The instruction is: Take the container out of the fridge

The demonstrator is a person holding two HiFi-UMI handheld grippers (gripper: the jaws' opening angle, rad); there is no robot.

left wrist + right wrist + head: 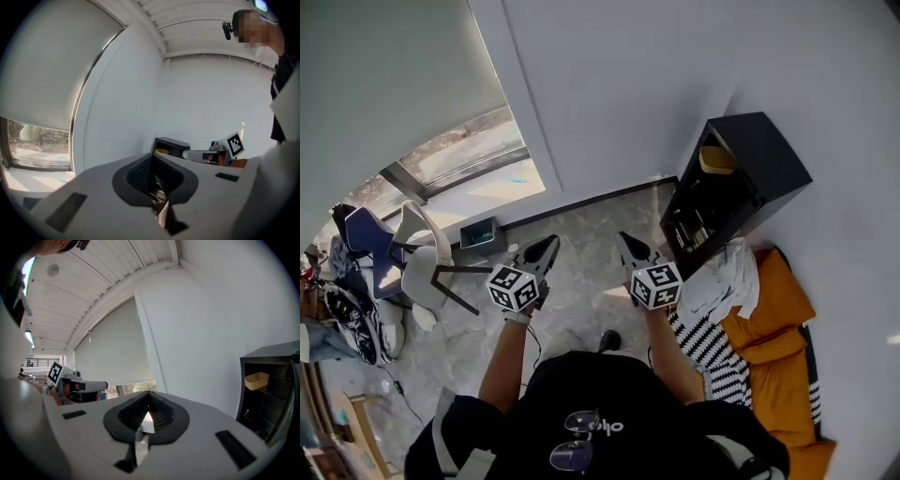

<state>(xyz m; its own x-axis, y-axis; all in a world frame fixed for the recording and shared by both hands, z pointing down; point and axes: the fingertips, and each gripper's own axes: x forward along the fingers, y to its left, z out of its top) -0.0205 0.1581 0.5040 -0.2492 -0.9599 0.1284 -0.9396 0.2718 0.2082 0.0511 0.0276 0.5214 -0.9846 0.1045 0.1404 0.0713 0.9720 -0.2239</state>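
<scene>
A small black fridge (pixel 759 159) stands open against the white wall at the right. A pale yellow container (pixel 717 160) sits on its top shelf. I see both again in the right gripper view, the fridge (pixel 274 359) at the right edge with the container (pixel 256 380) inside. In the left gripper view the fridge (pixel 171 144) is far off, and the container (pixel 161 151) is a small yellow spot. My left gripper (pixel 551 243) and right gripper (pixel 622 237) are held side by side in the air, short of the fridge. Both are shut, with nothing between the jaws.
A white chair (pixel 422 258) and a blue chair (pixel 367 234) stand at the left by a low window (pixel 473 155). A dark box (pixel 478 233) lies on the floor. Orange cushions (pixel 773 323), striped fabric (pixel 708 347) and a white cloth (pixel 727 272) lie in front of the fridge.
</scene>
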